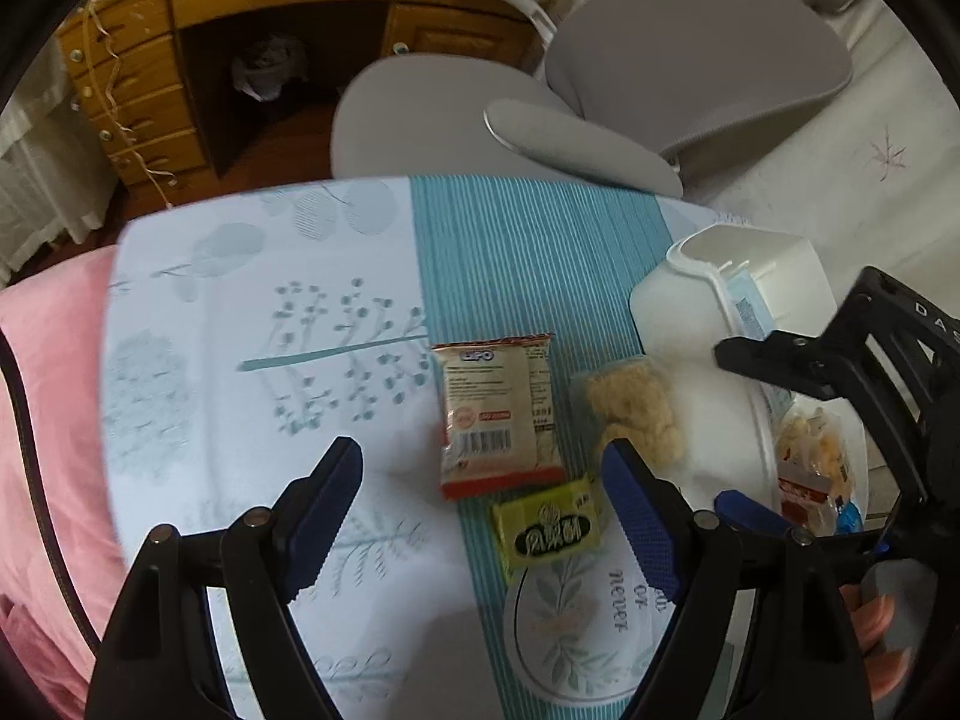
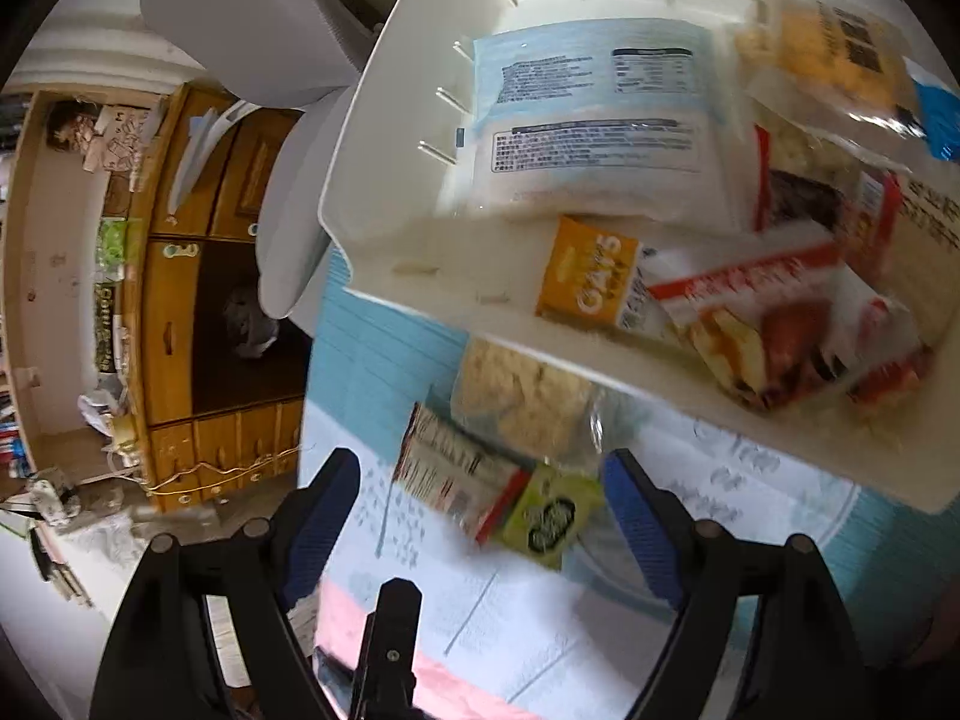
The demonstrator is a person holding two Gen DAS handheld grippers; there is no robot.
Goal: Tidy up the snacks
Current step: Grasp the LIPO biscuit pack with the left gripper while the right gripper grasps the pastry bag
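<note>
A red-and-white snack packet [image 1: 498,414] lies on the patterned tablecloth, with a small green packet [image 1: 546,522] at its near corner and a clear bag of beige puffs [image 1: 636,414] to its right. My left gripper [image 1: 486,504] hovers over them, open and holding nothing. In the right wrist view the same red-and-white packet [image 2: 456,468], green packet [image 2: 552,516] and puff bag [image 2: 522,390] lie beside a white bin [image 2: 384,180]. My right gripper [image 2: 483,519] hangs open and empty above the green packet. One of its fingers [image 1: 774,354] shows over the bin [image 1: 678,312].
The bin holds several packets, among them a blue-and-white one [image 2: 594,120], an orange one [image 2: 588,282] and a red-and-white one [image 2: 780,324]. A grey chair [image 1: 690,60] and a wooden desk [image 1: 180,30] stand beyond the table. Pink bedding [image 1: 48,390] lies left.
</note>
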